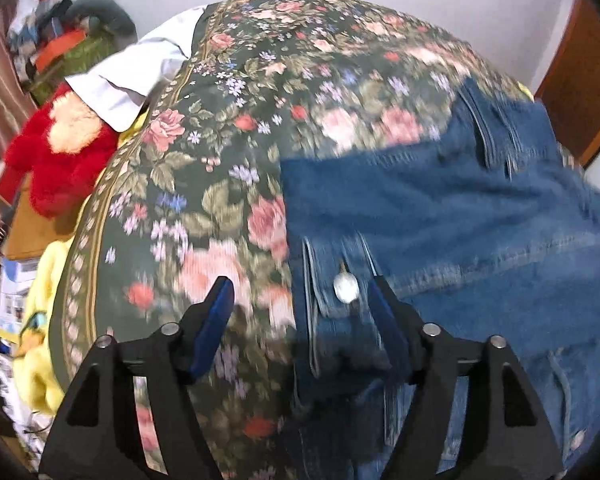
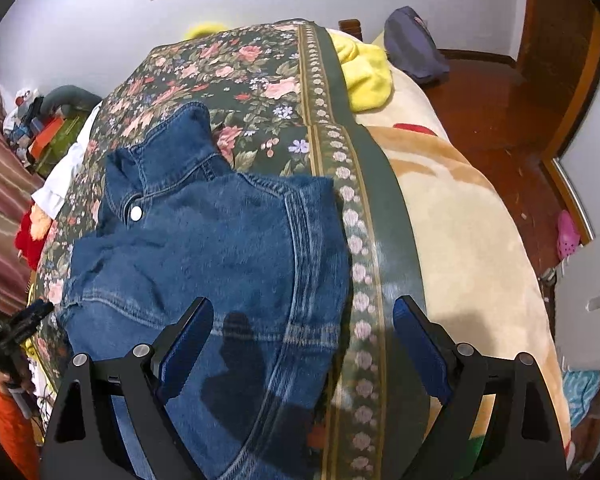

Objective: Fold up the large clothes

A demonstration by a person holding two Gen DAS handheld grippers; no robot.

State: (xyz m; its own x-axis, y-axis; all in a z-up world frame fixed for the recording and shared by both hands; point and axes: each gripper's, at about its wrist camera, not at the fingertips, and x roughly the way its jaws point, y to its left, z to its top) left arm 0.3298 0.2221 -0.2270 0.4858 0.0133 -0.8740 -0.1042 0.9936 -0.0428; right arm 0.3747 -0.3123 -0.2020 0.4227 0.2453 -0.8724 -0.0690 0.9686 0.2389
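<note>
Both tools tilt steeply down over the bed (image 2: 480, 248); left tool (image 1: 300, 300) and right tool (image 2: 304, 332) gape open, gripping nothing, above one denim jacket (image 2: 220, 248).

A blue denim jacket (image 2: 220, 264) lies partly folded, collar up, on the floral bedspread (image 2: 236, 76).

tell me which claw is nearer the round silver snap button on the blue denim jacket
Left. The left claw has the silver snap button between its open fingers; the right claw hangs over the denim jacket's lower part, well short of it.
</note>
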